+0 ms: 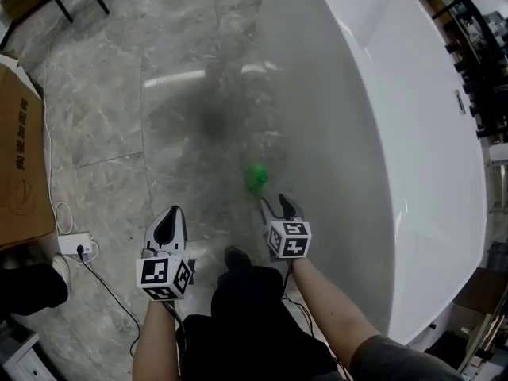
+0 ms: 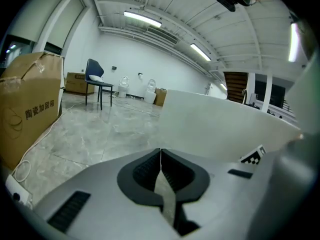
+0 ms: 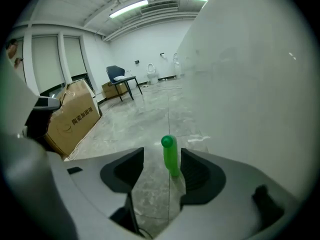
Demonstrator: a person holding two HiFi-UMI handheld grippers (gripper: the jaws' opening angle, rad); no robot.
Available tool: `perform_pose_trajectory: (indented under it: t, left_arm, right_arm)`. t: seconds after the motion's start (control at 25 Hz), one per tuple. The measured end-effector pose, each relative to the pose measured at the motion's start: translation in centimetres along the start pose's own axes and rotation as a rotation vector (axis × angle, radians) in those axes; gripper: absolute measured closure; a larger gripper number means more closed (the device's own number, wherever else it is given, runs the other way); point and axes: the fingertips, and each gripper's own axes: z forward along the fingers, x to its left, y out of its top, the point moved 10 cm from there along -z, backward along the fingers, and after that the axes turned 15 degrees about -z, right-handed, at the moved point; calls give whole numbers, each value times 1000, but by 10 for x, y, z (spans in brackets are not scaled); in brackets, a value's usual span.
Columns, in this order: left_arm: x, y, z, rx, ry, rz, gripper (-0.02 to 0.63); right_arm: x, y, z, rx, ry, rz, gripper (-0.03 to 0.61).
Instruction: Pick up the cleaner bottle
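The cleaner bottle (image 1: 255,177) is a small green bottle standing upright on the grey marble floor close to the white bathtub wall (image 1: 357,157). My right gripper (image 1: 275,206) hovers just short of it, jaws wide open. In the right gripper view the bottle (image 3: 170,156) shows in the gap of the right gripper (image 3: 162,170), nearer the right-hand pad, standing beyond the tips and untouched. My left gripper (image 1: 169,225) is off to the left over bare floor, away from the bottle. Seen in its own view, the left gripper (image 2: 160,171) has its pads pressed together with nothing between them.
A large cardboard box (image 1: 20,165) stands at the left, with a white power strip (image 1: 75,247) and its cable beside it. A chair (image 2: 97,86) stands far back. The person's dark shoe (image 1: 236,257) is on the floor between the grippers.
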Motion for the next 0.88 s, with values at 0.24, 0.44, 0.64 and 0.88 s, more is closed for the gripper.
perform_pose_trajectory:
  t: [0.24,0.44,0.64,0.88]
  left_arm:
    - [59,-41,61,-28,-16,29,598]
    - [100,-70,106,-47,-3,7,598]
    - [126,-77,133,-67,9,34,598]
    - [145,-90,149,-91,20,32,598]
  right_arm:
    - [-1,-55,79,-27,3,-36,354]
    - [-1,-88,125,-71,-29,-44,354]
    - [-1,-99,170,-129,-62,-12,353]
    - [-5,-103,205,-170,-148,36,354]
